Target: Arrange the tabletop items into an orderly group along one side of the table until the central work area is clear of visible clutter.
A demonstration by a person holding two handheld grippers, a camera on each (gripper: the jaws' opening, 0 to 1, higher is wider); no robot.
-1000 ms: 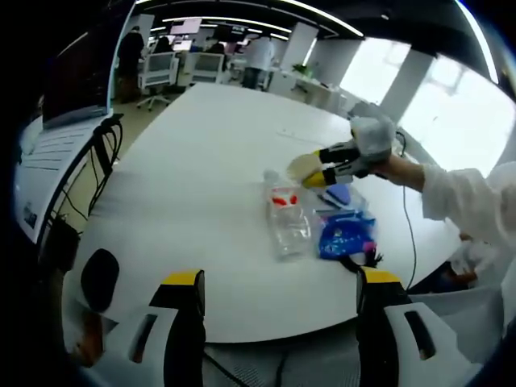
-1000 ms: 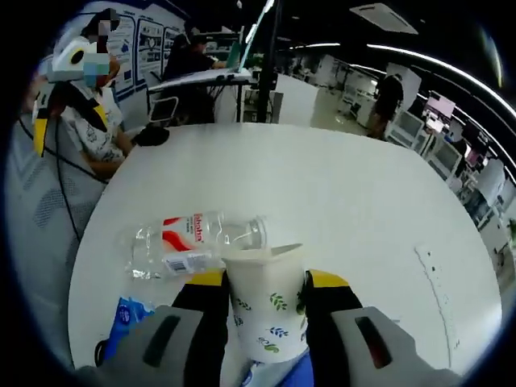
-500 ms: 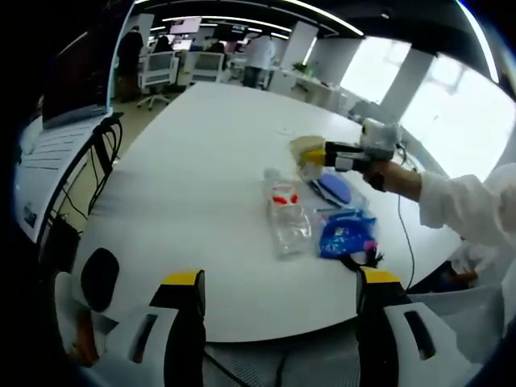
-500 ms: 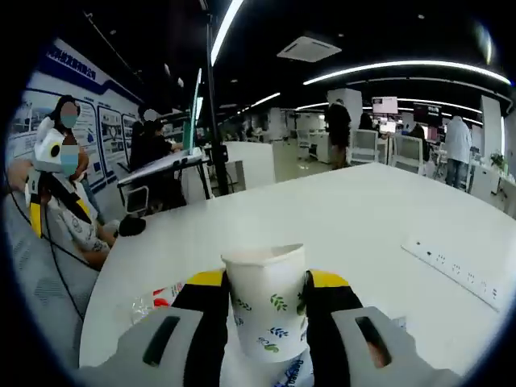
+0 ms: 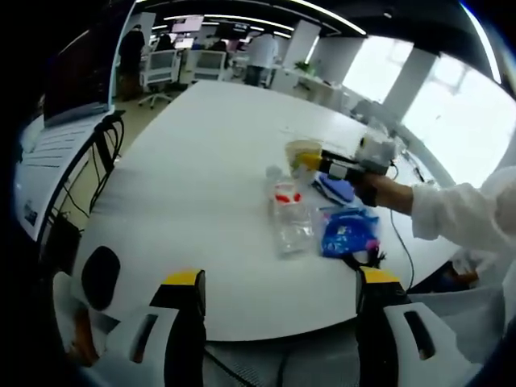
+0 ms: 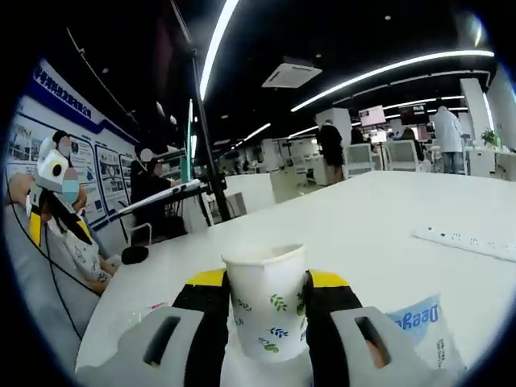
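A clear plastic bottle [image 5: 289,219] with a red label lies on its side on the white table [image 5: 193,169]. To its right sit a blue packet [image 5: 347,235] and a darker blue pack [image 5: 334,188]. My right gripper [image 5: 337,167] comes in from the right, held by a white-sleeved arm, and is shut on a paper cup [image 5: 302,151] just beyond the bottle's neck. In the right gripper view the leaf-printed cup [image 6: 266,310] stands upright between the jaws of my right gripper [image 6: 266,282], beside a blue-printed pack [image 6: 415,322]. My left gripper [image 5: 278,282] hangs open off the table's near edge.
A white power strip [image 6: 468,239] lies farther along the table. An open laptop [image 5: 72,81] sits on a side desk at the left. A black cable [image 5: 405,226] runs off the table's right edge. People [image 6: 68,230] sit beyond the table's end.
My right gripper has levelled out with the cup in it and shifted a little left, towards the bottle's neck. The left gripper has stayed still and open.
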